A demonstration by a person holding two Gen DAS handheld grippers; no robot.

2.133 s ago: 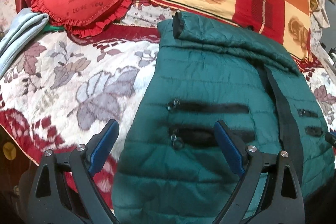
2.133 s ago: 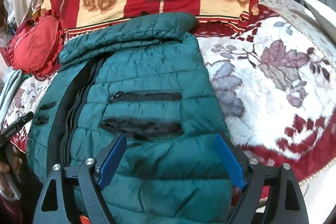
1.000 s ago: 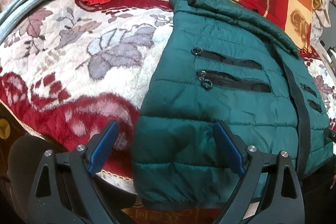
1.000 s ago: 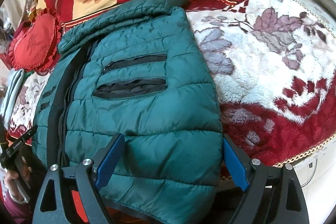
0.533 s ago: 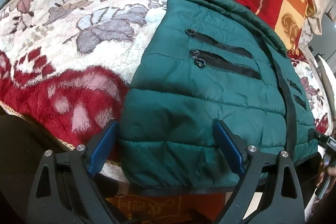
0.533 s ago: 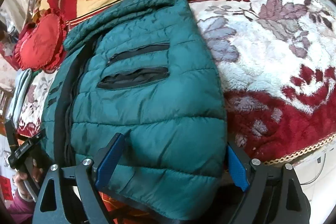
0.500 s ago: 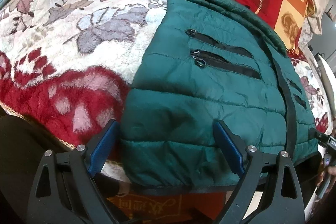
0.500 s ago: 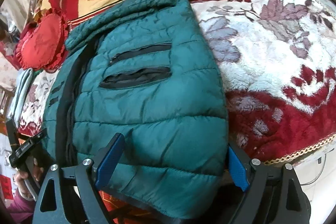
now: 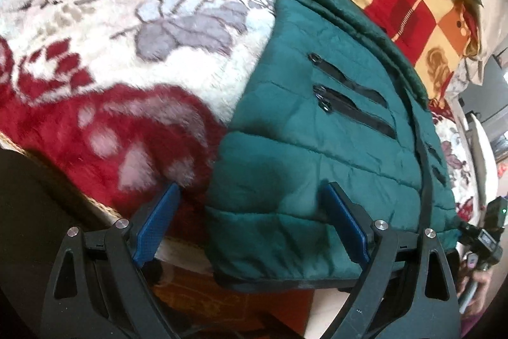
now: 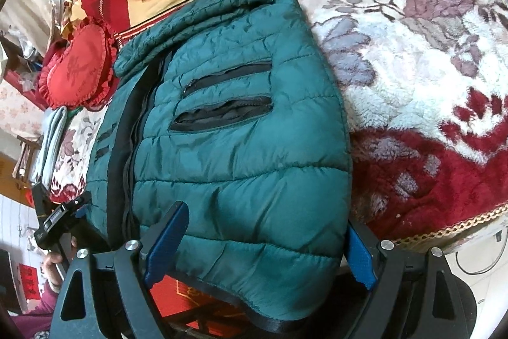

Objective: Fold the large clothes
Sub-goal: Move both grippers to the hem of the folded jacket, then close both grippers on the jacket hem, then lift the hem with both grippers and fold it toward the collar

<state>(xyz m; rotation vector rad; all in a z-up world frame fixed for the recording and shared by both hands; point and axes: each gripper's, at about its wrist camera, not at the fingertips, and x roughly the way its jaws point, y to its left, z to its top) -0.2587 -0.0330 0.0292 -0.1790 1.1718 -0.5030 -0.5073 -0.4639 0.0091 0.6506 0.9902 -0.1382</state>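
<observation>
Hem of the green puffer jacket (image 9: 304, 154) hangs past the near edge of the floral blanket (image 9: 104, 59), its underside hidden, as is whatever lies beneath the bed edge. Left gripper (image 9: 250, 227) sits low at that hem, jaws wide apart across the jacket's left corner. Right gripper (image 10: 263, 247) does the same at the right corner, jaws spread, one blue pad (image 10: 166, 240) resting over the fabric. A heart cushion (image 10: 77, 62) lies beyond, partly cropped.

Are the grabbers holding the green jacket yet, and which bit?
No. Both are open around the jacket's bottom hem corners, which hang over the bed edge. The left hand-held gripper and the right hand-held gripper have not closed.
</observation>
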